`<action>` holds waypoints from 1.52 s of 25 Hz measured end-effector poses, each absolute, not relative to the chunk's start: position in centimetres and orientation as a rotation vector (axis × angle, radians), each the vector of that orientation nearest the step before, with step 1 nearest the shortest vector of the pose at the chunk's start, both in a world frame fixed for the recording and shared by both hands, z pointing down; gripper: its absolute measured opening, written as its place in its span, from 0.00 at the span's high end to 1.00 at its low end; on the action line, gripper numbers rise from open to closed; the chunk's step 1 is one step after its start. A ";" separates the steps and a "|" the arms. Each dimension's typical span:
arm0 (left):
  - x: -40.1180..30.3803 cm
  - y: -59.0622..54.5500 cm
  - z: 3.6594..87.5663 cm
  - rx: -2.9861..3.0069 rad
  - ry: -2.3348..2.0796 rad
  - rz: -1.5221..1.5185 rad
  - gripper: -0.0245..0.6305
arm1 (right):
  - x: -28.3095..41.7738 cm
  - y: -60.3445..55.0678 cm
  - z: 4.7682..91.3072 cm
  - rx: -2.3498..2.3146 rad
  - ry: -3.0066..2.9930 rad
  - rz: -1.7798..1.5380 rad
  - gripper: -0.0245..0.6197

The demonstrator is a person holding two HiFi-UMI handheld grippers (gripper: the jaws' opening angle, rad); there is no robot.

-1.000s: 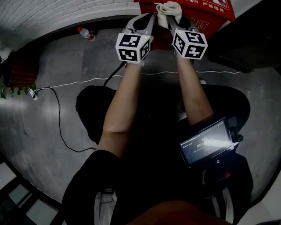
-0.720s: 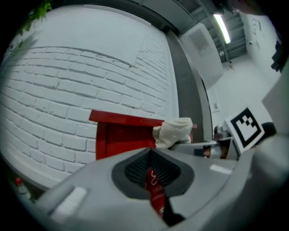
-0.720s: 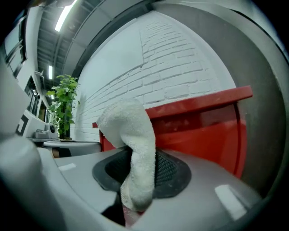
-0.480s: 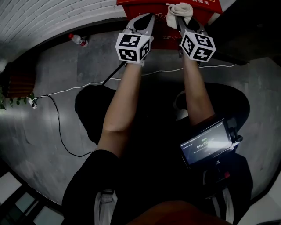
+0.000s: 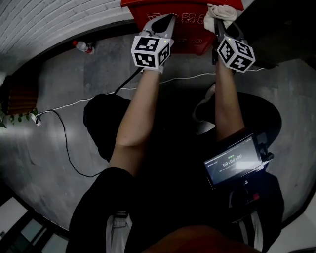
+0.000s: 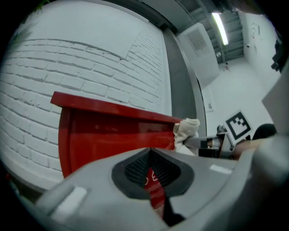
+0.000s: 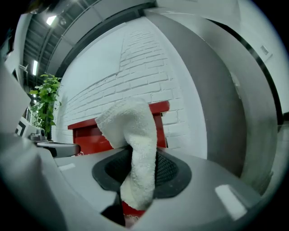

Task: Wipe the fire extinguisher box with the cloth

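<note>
A red fire extinguisher box (image 5: 185, 24) stands against the white brick wall; it also shows in the left gripper view (image 6: 108, 131) and the right gripper view (image 7: 88, 135). My right gripper (image 5: 220, 19) is shut on a white cloth (image 5: 219, 13), which bulges out past its jaws (image 7: 133, 149) near the box's upper right corner. My left gripper (image 5: 163, 20) is shut with nothing in it, pointing at the box front left of the cloth. From the left gripper view the cloth (image 6: 186, 129) sits at the box's right edge.
A plastic bottle (image 5: 81, 46) lies on the grey floor at the wall's foot. A white cable (image 5: 98, 96) runs across the floor. A brown planter (image 5: 17, 99) sits far left. A device with a lit screen (image 5: 233, 161) hangs at the person's waist.
The right gripper and cloth have slid to the right along the top of the box. The left gripper has stayed about where it was.
</note>
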State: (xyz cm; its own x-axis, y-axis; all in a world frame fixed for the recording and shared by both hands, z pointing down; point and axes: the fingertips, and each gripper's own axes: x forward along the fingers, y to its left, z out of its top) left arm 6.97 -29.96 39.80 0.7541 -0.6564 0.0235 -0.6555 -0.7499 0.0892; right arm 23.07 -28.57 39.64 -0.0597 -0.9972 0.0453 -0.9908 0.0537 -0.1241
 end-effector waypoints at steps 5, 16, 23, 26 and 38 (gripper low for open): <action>7.1 -30.0 40.3 2.855 -1.063 -0.002 0.96 | 26.0 -27.9 40.2 -2.184 2.168 -0.204 0.77; 4.8 -31.0 41.8 2.822 -1.146 0.010 0.96 | 22.4 -27.7 40.7 -2.050 2.184 -0.175 0.79; -0.4 -32.6 43.4 2.735 -1.295 0.003 0.96 | 13.7 -30.4 40.4 -1.867 2.368 -0.190 0.79; -1.9 -32.5 44.7 2.697 -1.341 0.010 0.96 | 10.9 -31.1 41.4 -1.813 2.437 -0.202 0.79; -4.3 -30.8 49.2 2.570 -1.422 0.119 0.96 | 2.6 -30.4 49.8 -1.617 2.825 -0.262 0.79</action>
